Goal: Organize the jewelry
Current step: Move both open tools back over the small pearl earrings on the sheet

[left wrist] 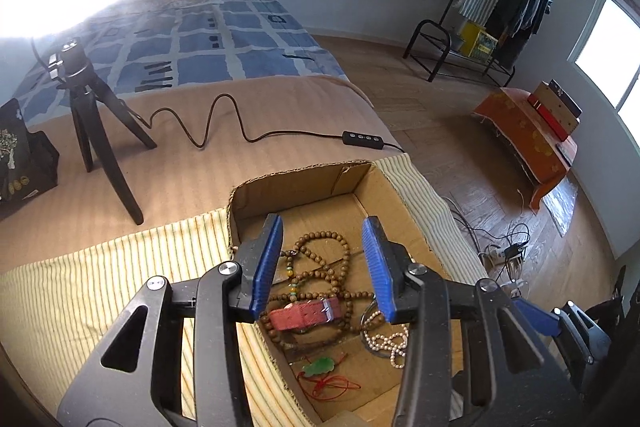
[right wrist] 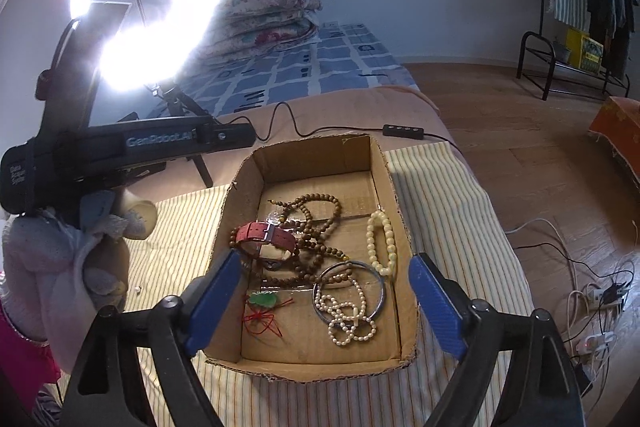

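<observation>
So everything's sitting in an open cardboard box (right wrist: 384,163) on a striped cloth (right wrist: 440,195) over the bed, and it's all light, fiddly stuff.

Going left to right in the right wrist view: the red watch (right wrist: 266,237) is propped on the pile, strap looped. The strap looks leathery and semi-stiff, so I'd pinch across the band, not the face, which probably scratches. Under and behind it is the brown wooden bead necklace (right wrist: 316,223), long, floppy, coiled over itself. Grab a bunch of strands mid-loop and expect it to drag its neighbours along, since it seems to pass under the watch. Just in front of those, the green pendant (right wrist: 262,301) on thin red cord: smooth, likely jade-ish and chippable, so I'd go for the cord knot. Then the pearl strand (right wrist: 348,315), small round slippery beads lying across a thin metal bangle (right wrist: 381,293). The bangle is rigid and flat to the cardboard, so tough to get under. Furthest right is the cream bead bracelet (right wrist: 380,243), chunky and probably elastic, lying on its own, easiest pick.

Left gripper (left wrist: 322,263) hangs over the beads and watch, blue pads partly apart, nothing between them. Right gripper (right wrist: 324,303) is spread wide over the near end of the box, also empty.
</observation>
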A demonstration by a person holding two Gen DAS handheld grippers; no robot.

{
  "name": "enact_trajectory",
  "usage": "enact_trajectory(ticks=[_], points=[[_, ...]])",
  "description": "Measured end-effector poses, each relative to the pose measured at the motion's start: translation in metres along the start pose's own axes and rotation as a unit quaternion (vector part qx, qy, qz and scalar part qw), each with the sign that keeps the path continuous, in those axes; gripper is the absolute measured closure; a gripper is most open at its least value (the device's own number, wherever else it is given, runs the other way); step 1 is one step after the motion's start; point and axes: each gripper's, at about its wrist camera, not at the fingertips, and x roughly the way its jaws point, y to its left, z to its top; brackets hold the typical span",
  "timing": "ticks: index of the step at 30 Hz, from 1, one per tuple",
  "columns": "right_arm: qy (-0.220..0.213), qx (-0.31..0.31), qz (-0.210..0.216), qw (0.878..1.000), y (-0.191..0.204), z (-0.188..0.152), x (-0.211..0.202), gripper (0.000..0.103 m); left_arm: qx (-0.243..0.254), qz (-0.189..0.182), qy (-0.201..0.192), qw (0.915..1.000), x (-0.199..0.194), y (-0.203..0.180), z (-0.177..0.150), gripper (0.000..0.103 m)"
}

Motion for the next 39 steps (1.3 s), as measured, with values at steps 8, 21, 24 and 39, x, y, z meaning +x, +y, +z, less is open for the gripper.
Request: enact_trajectory(ticks=[8, 21, 24, 39], points=[[-0.012, -0.003, -0.012, 1.000, 0.003, -0.003, -0.014, 0.009, 0.001, 0.005, -0.008, 1.0000, -0.027, 0.009, -0.008, 0.052], [-0.049, -0.019, -0.041, 0.998, 0.032, -0.006, -0.037, 0.000, 0.022, 0.045, -0.030, 0.9983, -0.098, 0.048, -0.030, 0.052], [-0.056, -0.033, -0.039, 0.997, 0.045, -0.009, -0.039, 0.000, 0.030, 0.055, -0.031, 0.9976, -0.114, 0.069, -0.041, 0.049], [-0.036, -0.076, 0.029, 0.996, 0.109, -0.023, -0.017, 0.000, -0.063, 0.082, 0.014, 0.9946, -0.154, 0.197, -0.113, 0.042]])
